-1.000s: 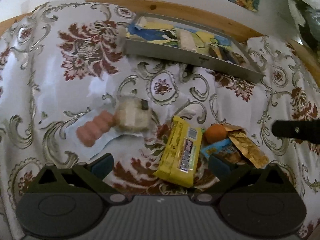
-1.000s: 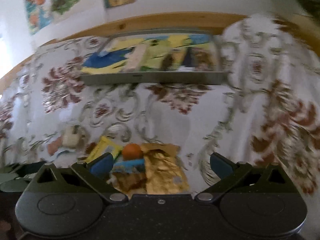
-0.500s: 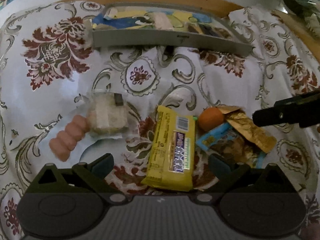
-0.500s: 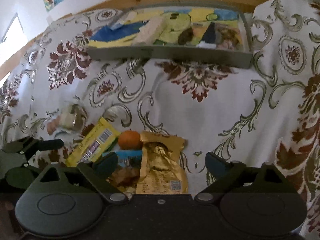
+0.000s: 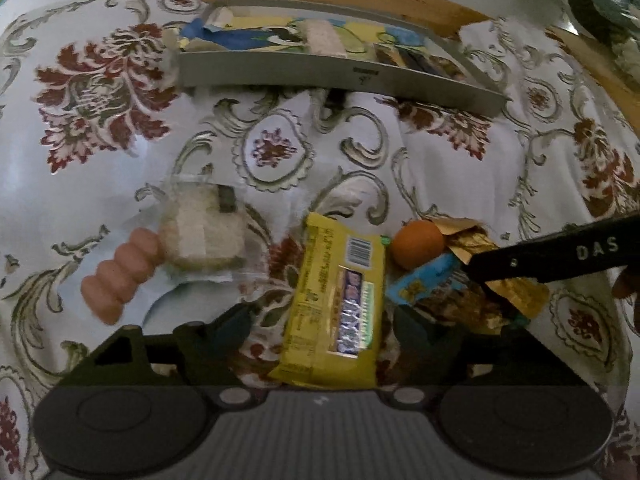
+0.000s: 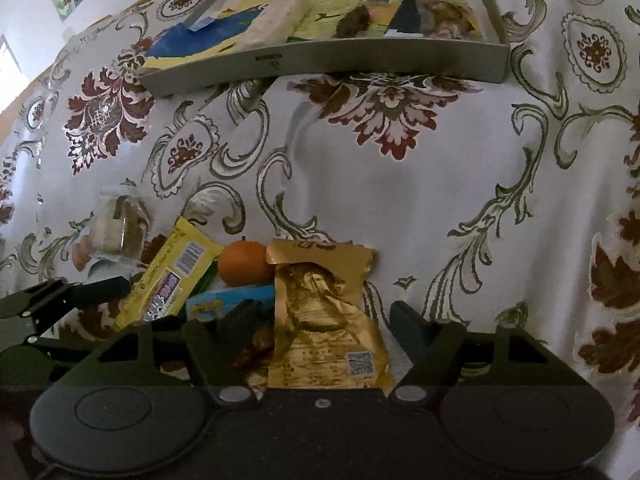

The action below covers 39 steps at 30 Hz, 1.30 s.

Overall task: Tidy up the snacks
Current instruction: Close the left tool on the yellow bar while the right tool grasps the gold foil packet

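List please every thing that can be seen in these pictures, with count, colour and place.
Tray: one, grey, far side of table, holding several snacks.
Tablecloth: one, white with red flowers, covering the table.
Yellow packet: one, yellow, near side, between the left gripper's fingers.
Gold packet: one, gold, near side, between the right gripper's fingers.
Orange: one, orange, touching the gold packet's top left corner.
Blue packet: one, blue, just below the orange.
Clear bag of biscuits: one, pale, left of the yellow packet.
Pink roll: one, pink, left of the biscuits.
Left gripper: open.
Right gripper: open.
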Motion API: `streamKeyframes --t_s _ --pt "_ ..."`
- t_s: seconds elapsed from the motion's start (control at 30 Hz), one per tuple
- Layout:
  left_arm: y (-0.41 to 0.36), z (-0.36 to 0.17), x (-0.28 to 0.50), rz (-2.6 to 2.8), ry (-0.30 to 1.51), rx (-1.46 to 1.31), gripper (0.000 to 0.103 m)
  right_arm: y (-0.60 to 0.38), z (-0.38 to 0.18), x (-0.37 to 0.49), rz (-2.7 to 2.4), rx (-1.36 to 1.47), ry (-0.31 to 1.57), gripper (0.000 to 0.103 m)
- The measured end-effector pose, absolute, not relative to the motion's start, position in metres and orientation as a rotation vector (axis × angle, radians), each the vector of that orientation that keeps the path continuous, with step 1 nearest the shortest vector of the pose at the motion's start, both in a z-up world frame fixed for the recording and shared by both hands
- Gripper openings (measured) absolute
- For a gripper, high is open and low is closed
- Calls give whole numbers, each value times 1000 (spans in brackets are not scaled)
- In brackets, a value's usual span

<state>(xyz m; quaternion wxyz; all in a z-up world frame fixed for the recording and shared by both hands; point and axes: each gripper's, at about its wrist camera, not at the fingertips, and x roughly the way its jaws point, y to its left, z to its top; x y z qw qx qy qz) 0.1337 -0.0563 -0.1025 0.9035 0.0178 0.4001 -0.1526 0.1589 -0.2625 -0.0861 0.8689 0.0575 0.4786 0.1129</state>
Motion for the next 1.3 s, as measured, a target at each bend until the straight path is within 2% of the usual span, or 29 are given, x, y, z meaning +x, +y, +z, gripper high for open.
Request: streamKeyframes --t_s 0.3,0.4,0.43,0.5,0.57,0.6,0.8,0.93,1.07,1.23,1.3 --pt "-67 -107 129 -314 822 136 67 -262 -89 161 205 91 1006 69" --pt "-69 -108 127 -314 820 166 60 -260 -90 161 208 79 1012 70" --pt "-72 -108 125 -318 814 186 55 -259 -90 161 207 75 1012 70" --pt "-76 -107 122 -320 807 215 52 -259 -91 161 207 73 1016 70" --pt "-77 -106 121 -319 811 215 51 -258 -91 162 214 74 1027 66" --pt "-75 -105 122 -319 818 199 51 -258 -91 162 217 75 1035 61" --pt "-63 -98 124 -313 883 60 51 -255 -88 159 221 72 1052 55" --pt "-64 -98 122 -299 889 67 52 -248 -85 154 237 33 1046 56" --pt "-68 -102 124 -305 865 110 58 -240 -90 153 247 -45 1041 59" --pt "-68 -103 124 -318 849 121 58 -237 -92 155 251 -80 1037 58" --pt "-68 -103 123 -318 845 127 54 -238 -91 155 249 -75 1038 56"
